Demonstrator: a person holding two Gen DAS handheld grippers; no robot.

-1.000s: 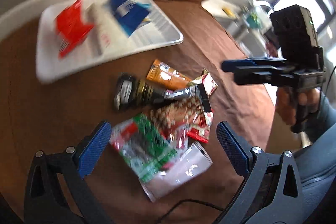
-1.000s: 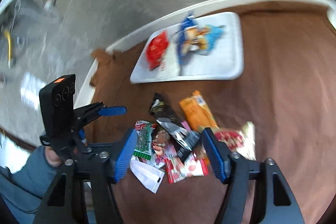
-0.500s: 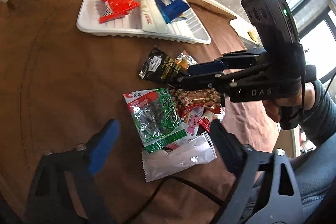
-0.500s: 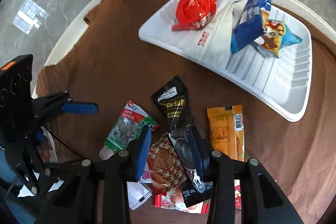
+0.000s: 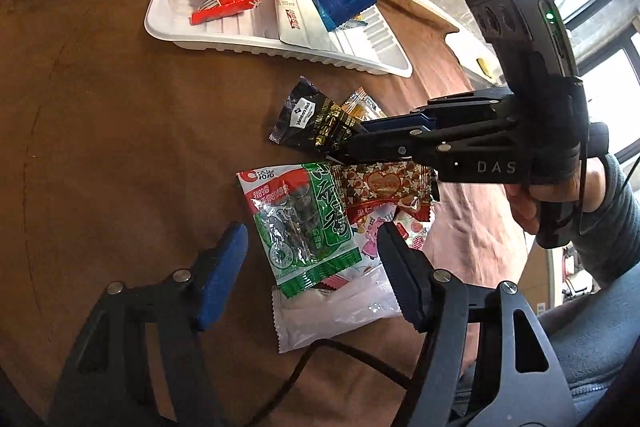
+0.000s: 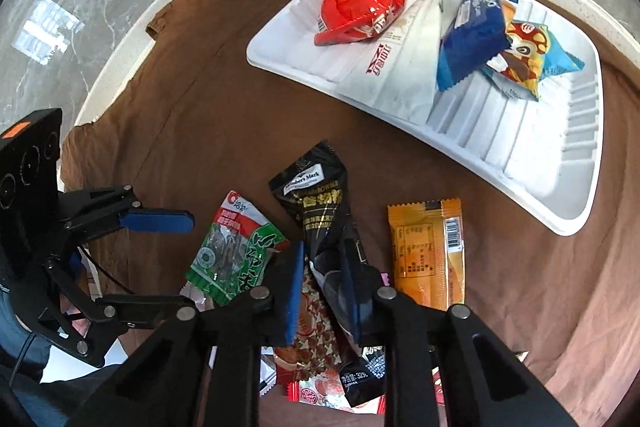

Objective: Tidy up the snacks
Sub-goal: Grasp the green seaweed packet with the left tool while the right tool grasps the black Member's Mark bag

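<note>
A white tray [image 6: 576, 163] at the back of the brown cloth holds a red packet [image 6: 360, 3], a white packet [image 6: 396, 67], a blue packet [image 6: 472, 27] and a light-blue cartoon packet [image 6: 532, 59]. In front lies a pile of loose snacks. My right gripper [image 6: 324, 271] is shut on a long black packet [image 6: 320, 203], seen also in the left wrist view [image 5: 316, 119]. My left gripper [image 5: 312, 267] is open, low over a green seed packet [image 5: 304, 223], its fingers on either side of it. An orange packet [image 6: 428, 251] lies right of the black one.
A red-brown heart packet [image 5: 384, 187], a pink cartoon packet [image 5: 376, 231] and a clear white packet [image 5: 332, 311] lie in the pile. A black cable [image 5: 320, 351] runs over the near cloth. The round white table rim [image 6: 132, 39] curves behind; marble floor lies beyond.
My right gripper has come down over the black packet and closed on it. My left gripper has moved in toward the green packet. The views have steadied.
</note>
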